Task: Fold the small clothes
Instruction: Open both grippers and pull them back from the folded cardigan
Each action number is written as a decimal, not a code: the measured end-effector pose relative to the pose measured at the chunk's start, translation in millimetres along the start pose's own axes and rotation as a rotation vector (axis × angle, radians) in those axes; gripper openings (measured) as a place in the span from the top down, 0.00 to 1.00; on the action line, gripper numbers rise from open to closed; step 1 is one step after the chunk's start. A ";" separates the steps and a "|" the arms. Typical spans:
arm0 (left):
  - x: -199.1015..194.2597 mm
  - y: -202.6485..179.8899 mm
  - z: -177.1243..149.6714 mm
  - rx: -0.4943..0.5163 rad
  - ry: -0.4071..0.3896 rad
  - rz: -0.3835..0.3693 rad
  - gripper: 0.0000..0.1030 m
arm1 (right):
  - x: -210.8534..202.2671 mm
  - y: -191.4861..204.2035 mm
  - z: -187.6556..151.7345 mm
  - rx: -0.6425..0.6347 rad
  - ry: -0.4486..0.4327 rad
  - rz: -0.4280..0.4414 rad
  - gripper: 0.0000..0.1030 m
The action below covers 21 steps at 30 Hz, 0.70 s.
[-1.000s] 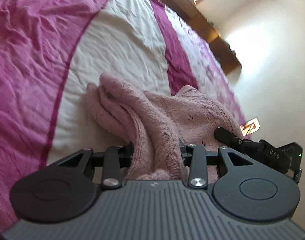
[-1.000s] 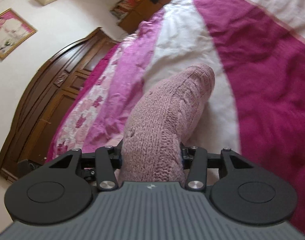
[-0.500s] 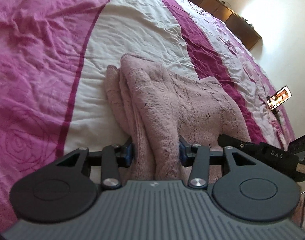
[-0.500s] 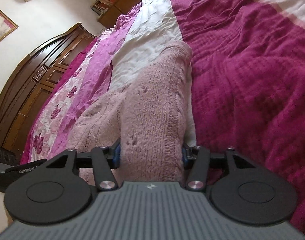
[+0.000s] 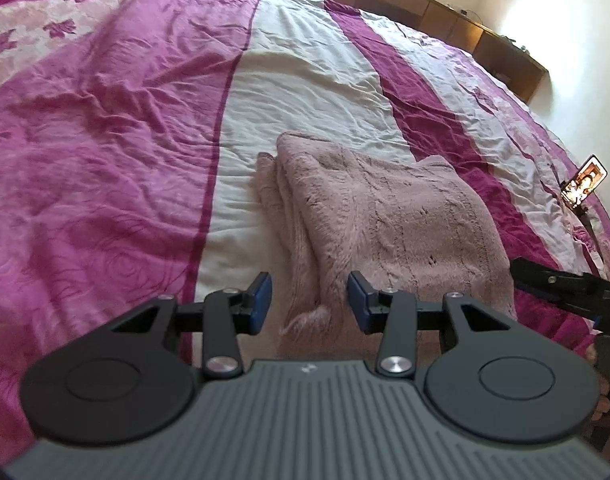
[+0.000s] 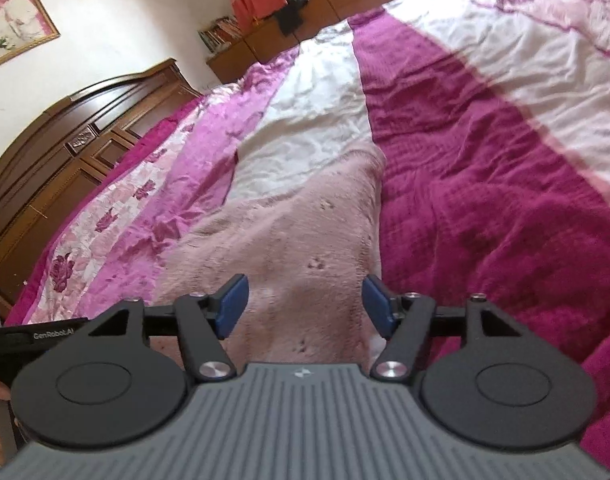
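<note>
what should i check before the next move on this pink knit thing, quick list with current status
1. Left gripper released: ok, jaws open, blue pads either side of the near corner, not clamping.
2. Right gripper released: ok, jaws open above the knit.
3. Pink knit garment resting on the bedspread: ok, it lies folded, nothing lifted.
4. Fold tidy: not ok, layers at the left edge are staggered and a fuzzy corner sticks out near the left gripper.
5. Fold finished or another needed: cannot tell from these views.
6. Room around the garment: ok, only the phone on a stand far off at the bed's edge.
</note>
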<state>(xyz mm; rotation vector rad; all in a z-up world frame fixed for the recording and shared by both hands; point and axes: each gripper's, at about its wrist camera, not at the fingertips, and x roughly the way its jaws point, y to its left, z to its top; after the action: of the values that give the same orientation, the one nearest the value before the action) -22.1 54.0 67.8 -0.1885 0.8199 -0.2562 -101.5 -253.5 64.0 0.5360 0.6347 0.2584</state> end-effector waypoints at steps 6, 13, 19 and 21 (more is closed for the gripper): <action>-16.1 -9.4 -12.4 0.035 -0.011 0.069 0.48 | -22.0 18.1 -12.0 -0.044 -0.006 -0.027 0.22; -14.1 -18.4 -36.0 0.053 0.029 0.102 0.41 | -26.8 31.9 -35.8 -0.133 0.045 -0.074 0.19; -3.8 -32.8 -54.8 0.103 0.048 0.158 0.25 | -14.9 33.2 -54.3 -0.185 0.104 -0.122 0.08; 0.4 -39.2 -60.8 0.136 0.047 0.172 0.25 | -9.0 32.6 -58.9 -0.195 0.128 -0.142 0.06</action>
<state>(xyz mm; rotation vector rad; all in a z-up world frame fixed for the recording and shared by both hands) -72.8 12.6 37.2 0.0161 0.8571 -0.1546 -147.4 -206.5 46.5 0.2872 0.7597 0.2184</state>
